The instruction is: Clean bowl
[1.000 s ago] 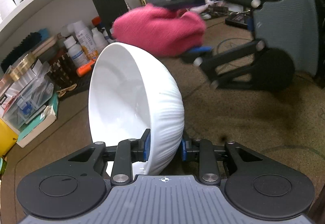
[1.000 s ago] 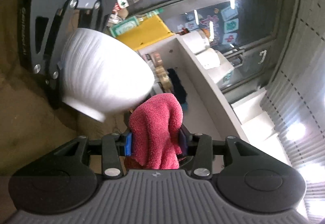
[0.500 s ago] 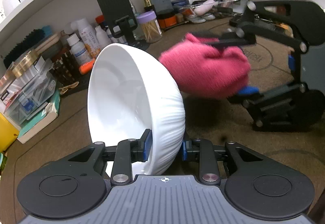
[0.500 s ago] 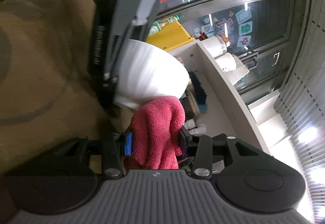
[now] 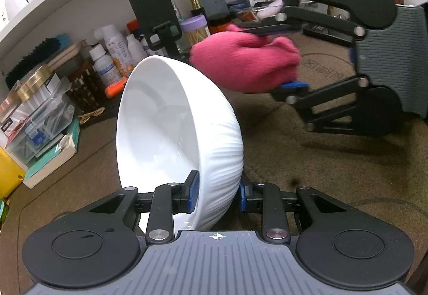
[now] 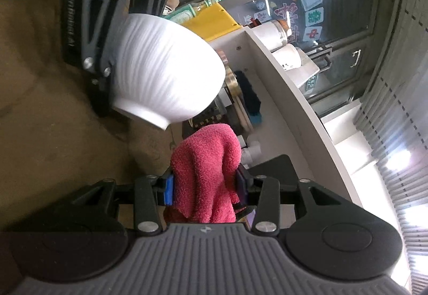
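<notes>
The left tongs (image 5: 216, 192) are clamping the bowl (image 5: 176, 129) by its wall, holding it tipped on edge above the counter (image 5: 321, 161), mouth facing left. The right tongs (image 6: 204, 186) are pinching a red cloth (image 6: 206, 161) just beside the bowl's outside. Wiping seems underway; next, the cloth needs pressing against the ribbed wall or swinging round into the mouth.

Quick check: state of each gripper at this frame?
Left gripper: closed on the white bowl's rim, bowl tipped on its side.
Right gripper: closed on the pink cloth, not touching the bowl.
</notes>
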A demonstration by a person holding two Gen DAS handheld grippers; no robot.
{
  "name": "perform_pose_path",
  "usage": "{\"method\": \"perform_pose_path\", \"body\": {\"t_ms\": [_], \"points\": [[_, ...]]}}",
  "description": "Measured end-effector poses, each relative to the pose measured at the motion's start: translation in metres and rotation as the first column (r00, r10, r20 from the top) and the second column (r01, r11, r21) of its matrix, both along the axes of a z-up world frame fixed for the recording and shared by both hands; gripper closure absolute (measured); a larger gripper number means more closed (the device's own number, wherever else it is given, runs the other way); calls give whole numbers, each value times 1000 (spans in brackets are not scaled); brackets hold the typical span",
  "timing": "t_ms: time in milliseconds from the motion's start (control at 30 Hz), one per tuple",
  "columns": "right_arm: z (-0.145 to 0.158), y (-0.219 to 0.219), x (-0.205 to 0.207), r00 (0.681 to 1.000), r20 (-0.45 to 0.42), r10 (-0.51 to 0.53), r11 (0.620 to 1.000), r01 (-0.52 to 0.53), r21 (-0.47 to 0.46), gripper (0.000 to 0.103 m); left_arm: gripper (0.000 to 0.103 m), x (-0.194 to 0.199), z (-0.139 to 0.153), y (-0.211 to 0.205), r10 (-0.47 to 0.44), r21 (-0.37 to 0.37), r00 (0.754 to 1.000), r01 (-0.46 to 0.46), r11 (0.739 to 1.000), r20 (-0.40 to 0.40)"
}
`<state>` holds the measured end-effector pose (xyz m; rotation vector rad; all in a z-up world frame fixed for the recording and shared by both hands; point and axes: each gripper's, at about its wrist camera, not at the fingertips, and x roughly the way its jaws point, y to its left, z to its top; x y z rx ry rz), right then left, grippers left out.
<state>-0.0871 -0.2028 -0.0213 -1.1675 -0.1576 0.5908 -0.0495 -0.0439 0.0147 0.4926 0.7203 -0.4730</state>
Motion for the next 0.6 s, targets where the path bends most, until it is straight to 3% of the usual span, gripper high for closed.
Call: {"method": "perform_pose_path", "body": {"t_ms": [167,333,433,500,567,600], "points": [[0,2,-12,998,21,51,998,-51,-25,59,67,0,1,3,4,-1,1000,-4,1000,2],[-4,-2,-22,996,54,66,997,-63,-50,59,28,1,20,13,28,-61,999,-30,998,-30],[-4,-3,-23,996,53,75,996,-73,-42,59,24,2,39,12,50,-70,999,-51,996,-11],[-3,-4,-25,994,60,88,996,-85,-39,59,24,6,43,5,61,-46,998,-62,997,-10],[-3,-5,-28,993,68,100,995,-98,-34,59,38,8,43,-1,59,-36,998,-60,998,-13],[-4,-6,-30,992,71,104,994,-102,-33,59,63,5,44,-5,49,-48,999,-49,998,-7]]}}
